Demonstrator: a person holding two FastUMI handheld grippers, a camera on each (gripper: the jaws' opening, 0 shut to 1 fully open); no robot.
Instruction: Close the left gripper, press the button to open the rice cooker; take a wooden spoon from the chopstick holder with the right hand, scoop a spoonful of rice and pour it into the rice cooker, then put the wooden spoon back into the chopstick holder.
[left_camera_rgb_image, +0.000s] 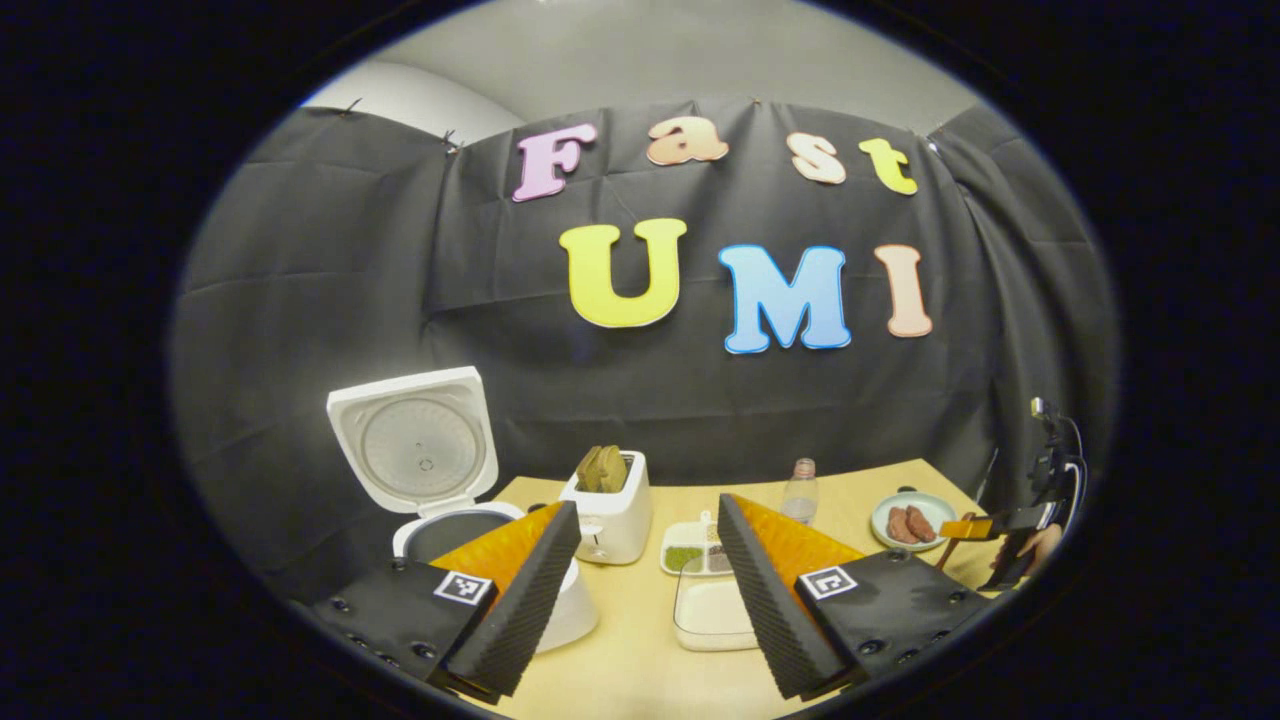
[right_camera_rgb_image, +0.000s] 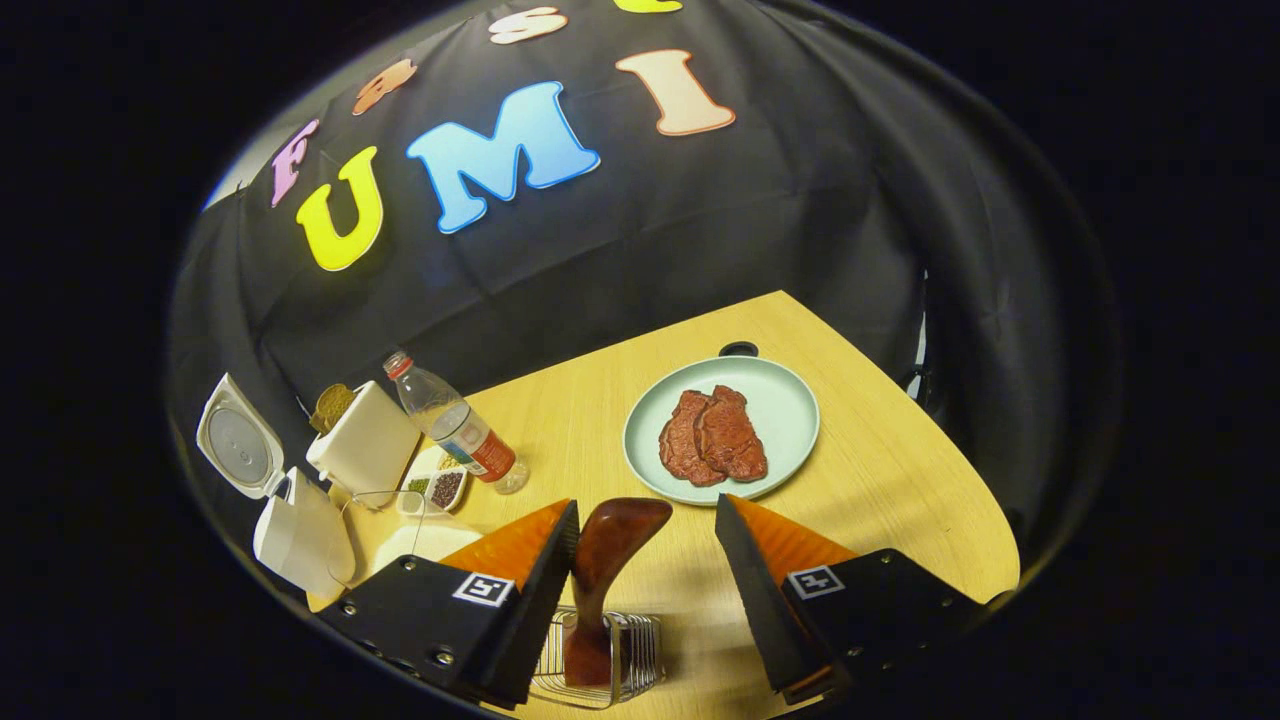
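Right gripper view: the wooden spoon (right_camera_rgb_image: 605, 560) is being kept upright in the wire chopstick holder (right_camera_rgb_image: 600, 660) between the wide-open fingers of the right hand-held gripper (right_camera_rgb_image: 645, 530), ungrasped. The left hand-held gripper (left_camera_rgb_image: 648, 545) is being held open near the open-lidded rice cooker (left_camera_rgb_image: 430, 470) on the tabletop (left_camera_rgb_image: 640, 670).

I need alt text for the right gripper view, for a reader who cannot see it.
The open right gripper hangs over a wooden spoon standing in a wire holder on a wooden table. Behind are a plate of meat, a bottle and, at left, the rice cooker with its lid up.
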